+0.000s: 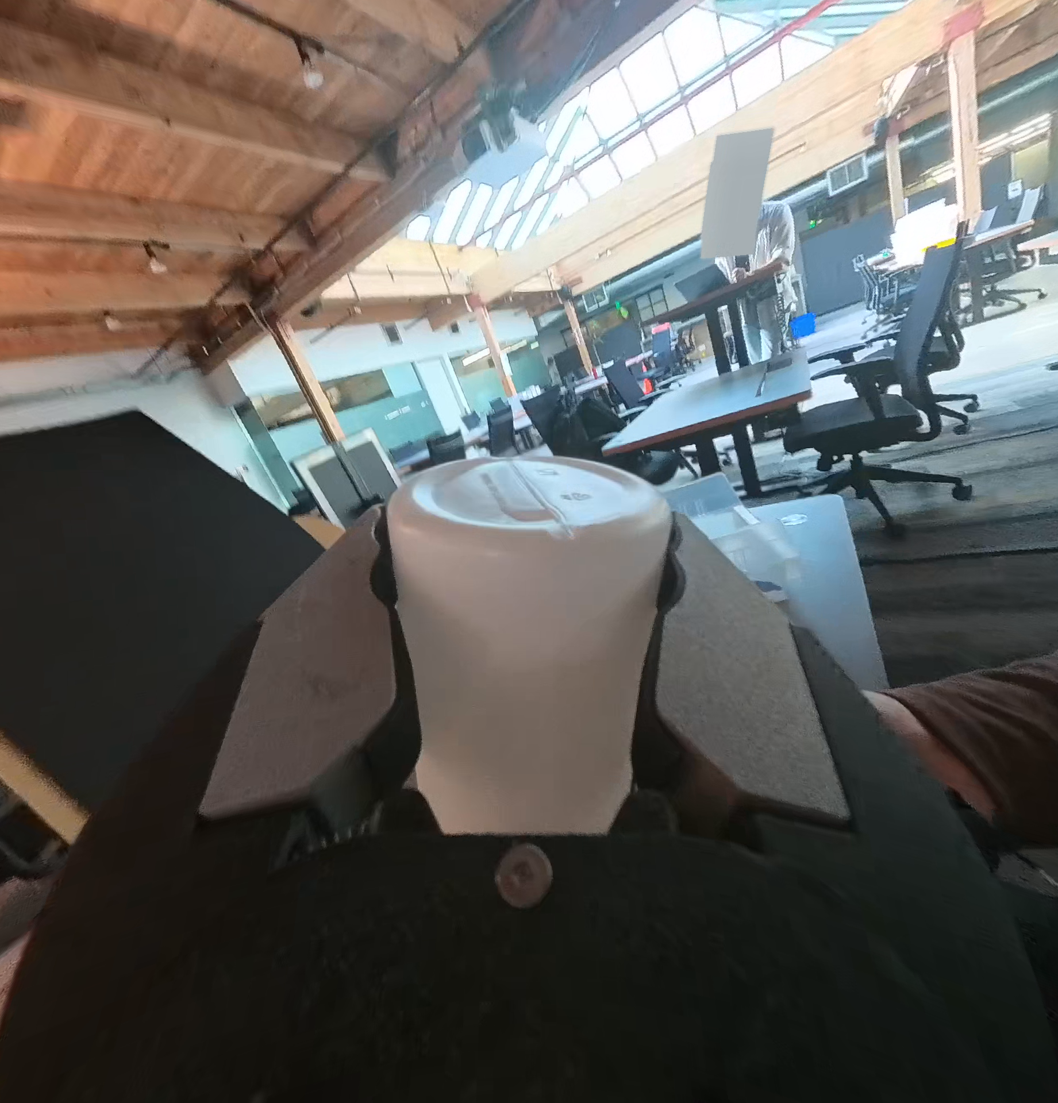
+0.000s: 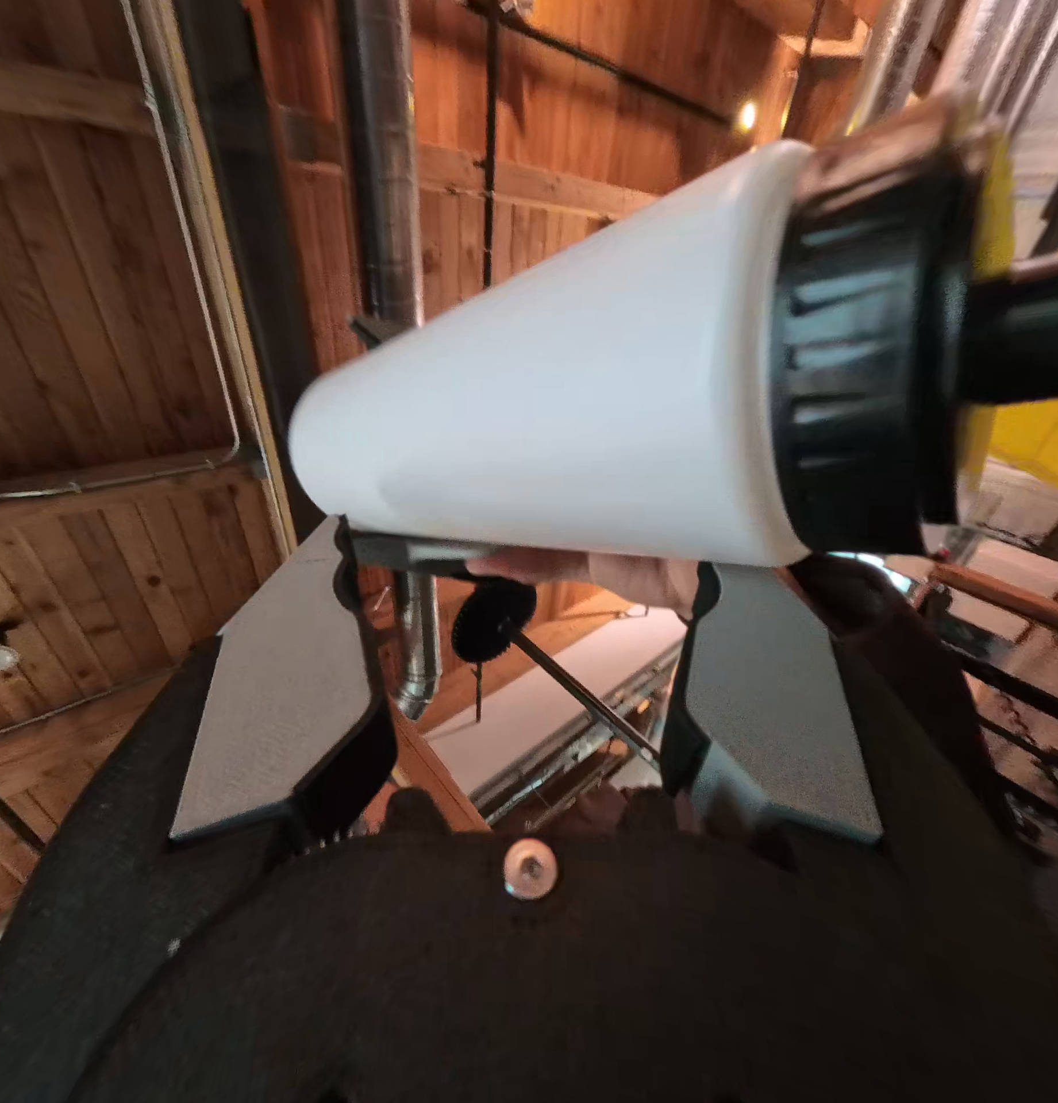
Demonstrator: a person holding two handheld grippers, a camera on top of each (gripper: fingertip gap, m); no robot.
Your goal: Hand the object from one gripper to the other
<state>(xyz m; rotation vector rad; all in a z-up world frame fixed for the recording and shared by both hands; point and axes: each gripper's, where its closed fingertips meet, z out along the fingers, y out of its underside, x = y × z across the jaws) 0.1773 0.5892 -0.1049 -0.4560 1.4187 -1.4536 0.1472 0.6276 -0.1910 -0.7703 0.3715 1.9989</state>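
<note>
The white bottle [image 1: 523,644], stiff, smooth, probably light (contents unseen), sits clamped between the left gripper [image 1: 523,573] jaws; the right gripper [image 2: 523,573], jaws wide, should take its bare mid-body just beyond them.

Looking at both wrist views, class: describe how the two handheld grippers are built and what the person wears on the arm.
Each gripper, left gripper and right gripper, has a matte black body with a round silver screw at its centre. Two broad fingers carry flat grey angular plates tipped with black pads. A dark brown sleeve covers the person's arm. No cables are visible.
</note>
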